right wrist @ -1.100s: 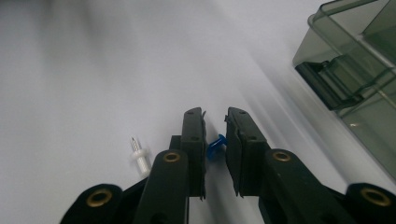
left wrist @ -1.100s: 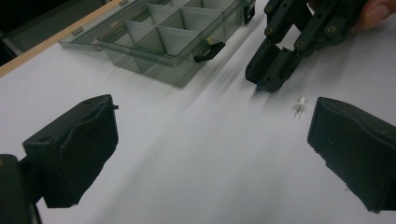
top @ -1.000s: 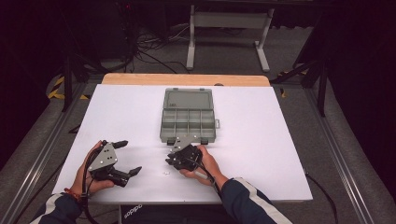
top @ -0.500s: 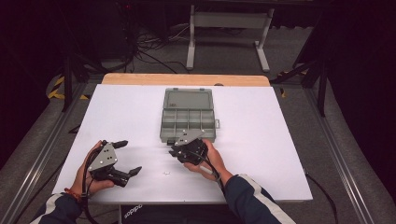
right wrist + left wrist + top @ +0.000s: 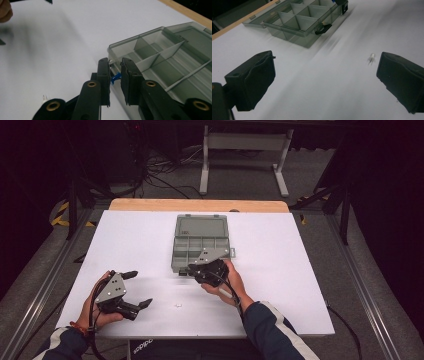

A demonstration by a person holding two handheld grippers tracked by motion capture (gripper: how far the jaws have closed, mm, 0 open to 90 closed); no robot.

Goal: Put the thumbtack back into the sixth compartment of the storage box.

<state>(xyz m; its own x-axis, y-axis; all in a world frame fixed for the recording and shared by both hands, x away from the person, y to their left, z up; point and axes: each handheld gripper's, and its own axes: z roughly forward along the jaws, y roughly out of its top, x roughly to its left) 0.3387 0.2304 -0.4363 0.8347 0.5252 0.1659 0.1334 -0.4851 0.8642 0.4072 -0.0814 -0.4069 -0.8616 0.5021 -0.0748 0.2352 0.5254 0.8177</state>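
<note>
The organizer box point(image 5: 201, 242) is a shallow tray of translucent grey plastic with thin straight dividers forming rectangular compartments; its lid lies folded back flat toward the wooden far edge of the table. It sits on the matte white table surface point(image 5: 300, 270), near the centre, slightly toward the far side. Two black latches project from its near wall, as the left gripper view shows point(image 5: 323, 28).

The right gripper point(image 5: 197, 268) is positioned at the box's near left corner. In the right gripper view its hard black jaws are narrowed, and a small blue plastic part point(image 5: 115, 78) with a forked end sits in the gap between them. The part touches the left pad; contact with the right pad cannot be confirmed.

The left gripper point(image 5: 137, 289) rests on the table well left of the box. Its jaws stand wide apart with nothing between them.

A tiny white part with thin legs point(image 5: 371, 58) lies loose on the table, just beside the left gripper's right-hand jaw.

Compared with one second earlier, the right gripper has shifted from the bare table up to the box's near wall. The left gripper, the box and the white part are unchanged in position.
</note>
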